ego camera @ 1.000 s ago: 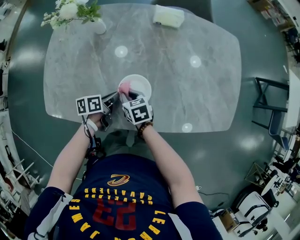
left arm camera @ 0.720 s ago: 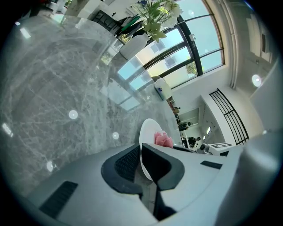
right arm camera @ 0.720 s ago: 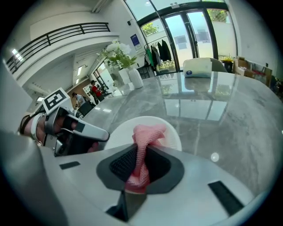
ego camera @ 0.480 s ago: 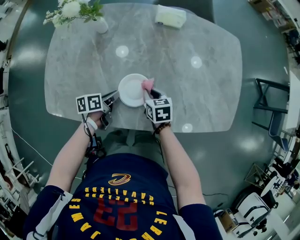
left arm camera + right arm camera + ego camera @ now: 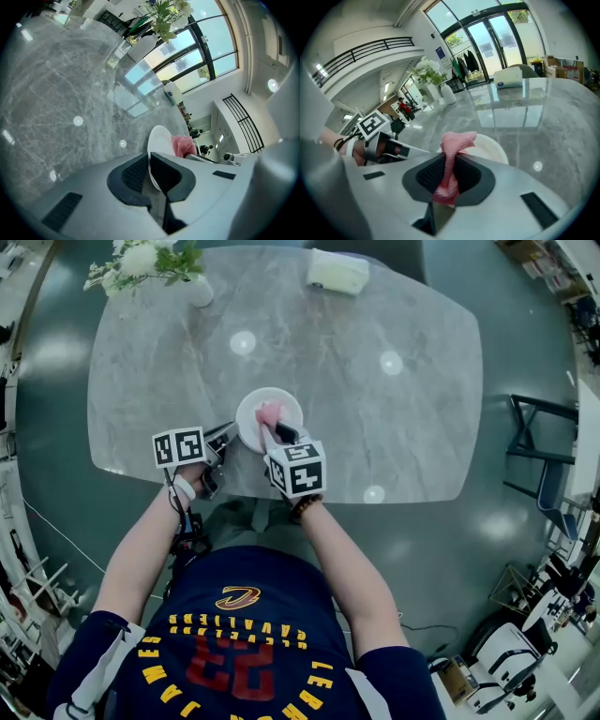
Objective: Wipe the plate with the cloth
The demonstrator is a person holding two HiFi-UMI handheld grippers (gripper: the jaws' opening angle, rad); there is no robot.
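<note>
A small white plate (image 5: pixel 281 402) lies on the grey marble table (image 5: pixel 356 418) near its front edge. My left gripper (image 5: pixel 228 434) is shut on the plate's left rim; in the left gripper view the plate (image 5: pixel 158 140) runs edge-on between the jaws. My right gripper (image 5: pixel 274 430) is shut on a pink cloth (image 5: pixel 267 414), which rests on the plate's middle. In the right gripper view the cloth (image 5: pixel 451 159) sticks up from between the jaws, with the plate (image 5: pixel 490 146) just beyond it. The cloth (image 5: pixel 183 145) also shows behind the plate in the left gripper view.
A white vase of flowers (image 5: pixel 155 263) stands at the table's far left corner. A pale tissue box (image 5: pixel 337 273) lies at the far edge. A dark chair (image 5: pixel 539 451) stands on the floor to the right. The person's body is against the table's front edge.
The right gripper swung the pink cloth from the plate's left side out to its right rim, then back onto the plate's middle. The left gripper and the plate kept still.
</note>
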